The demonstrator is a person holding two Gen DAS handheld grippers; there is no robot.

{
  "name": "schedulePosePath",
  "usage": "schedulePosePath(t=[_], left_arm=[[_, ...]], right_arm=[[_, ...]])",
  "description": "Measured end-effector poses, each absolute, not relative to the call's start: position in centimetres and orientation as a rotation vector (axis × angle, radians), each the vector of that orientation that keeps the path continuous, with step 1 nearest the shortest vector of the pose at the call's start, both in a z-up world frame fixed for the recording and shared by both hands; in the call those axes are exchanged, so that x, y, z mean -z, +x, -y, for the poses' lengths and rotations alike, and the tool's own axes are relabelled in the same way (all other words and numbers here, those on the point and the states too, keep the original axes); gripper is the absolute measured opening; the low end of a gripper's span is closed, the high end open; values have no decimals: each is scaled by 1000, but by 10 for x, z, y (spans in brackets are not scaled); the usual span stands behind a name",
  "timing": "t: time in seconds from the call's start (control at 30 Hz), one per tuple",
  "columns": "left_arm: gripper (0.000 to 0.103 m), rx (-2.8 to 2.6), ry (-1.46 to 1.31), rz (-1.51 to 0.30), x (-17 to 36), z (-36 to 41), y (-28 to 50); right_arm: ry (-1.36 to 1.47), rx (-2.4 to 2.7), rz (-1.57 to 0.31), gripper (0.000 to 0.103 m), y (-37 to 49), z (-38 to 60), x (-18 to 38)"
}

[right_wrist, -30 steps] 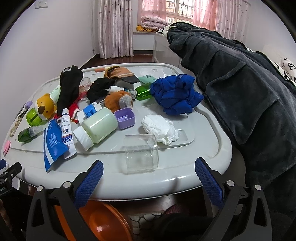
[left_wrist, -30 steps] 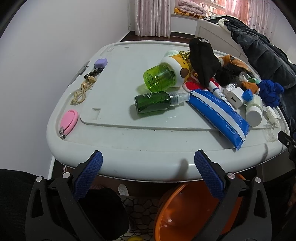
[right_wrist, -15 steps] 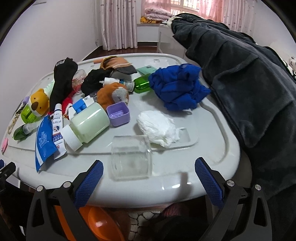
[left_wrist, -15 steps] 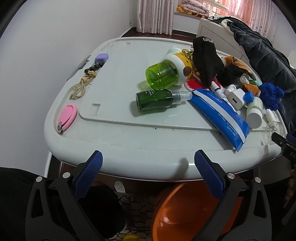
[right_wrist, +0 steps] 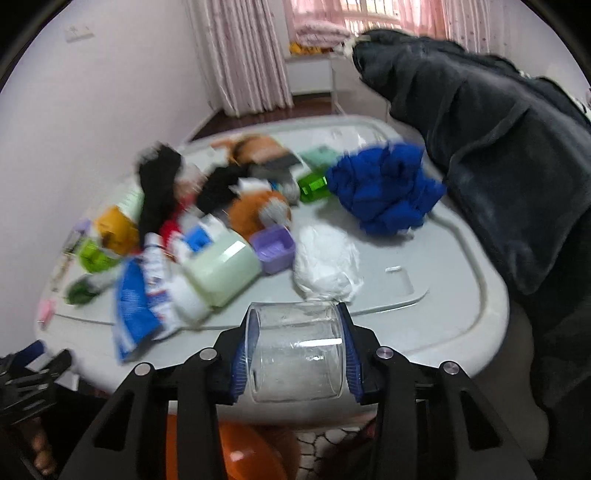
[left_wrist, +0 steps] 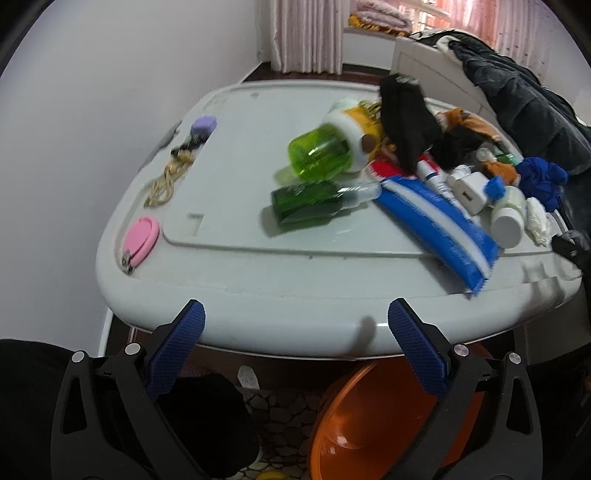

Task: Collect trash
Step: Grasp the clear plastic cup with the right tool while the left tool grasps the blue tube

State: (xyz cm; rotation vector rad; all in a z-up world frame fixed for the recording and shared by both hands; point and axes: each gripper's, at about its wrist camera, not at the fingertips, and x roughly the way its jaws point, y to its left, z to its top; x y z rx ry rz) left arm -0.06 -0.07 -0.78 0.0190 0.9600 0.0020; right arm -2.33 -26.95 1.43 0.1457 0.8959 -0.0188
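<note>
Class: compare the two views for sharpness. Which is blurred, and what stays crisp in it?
Right wrist view: motion-smeared tabletop clutter, yet the right tongs and the clear cup they clamp stay crisp. Left wrist view: milder blur, open left tongs sharp; fisheye bends the white table edge.

Soft, dim daylight from pink-curtained window (right_wrist: 369, 22) far beyond jaws. Left-wrist view mostly sharp, slight smear on far clutter; faint shadows beside green bottle (left_wrist: 306, 201). Right-wrist view heavily motion-blurred (clutter ahead of jaws smeared), though clear cup (right_wrist: 295, 354) between jaws stays crisp. Glare streak on bench (left_wrist: 258, 295) rim. Fisheye bending, black vignette corners.
</note>
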Motion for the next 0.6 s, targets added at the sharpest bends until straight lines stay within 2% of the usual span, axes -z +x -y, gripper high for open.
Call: schedulePosePath(t=[0.2, 0.37, 0.53, 0.6], left_arm=[[97, 95, 5, -967, -7, 55, 12], [97, 49, -95, -981, -8, 86, 43], [95, -58, -205, -1072, 27, 81, 80], [94, -106, -139, -1010, 30, 82, 76]], right_arm=[[132, -4, -810, 41, -43, 282, -46], [193, -2, -800, 42, -40, 302, -44], [217, -26, -815, 42, -41, 302, -39], [226, -30, -821, 42, -40, 302, -37]])
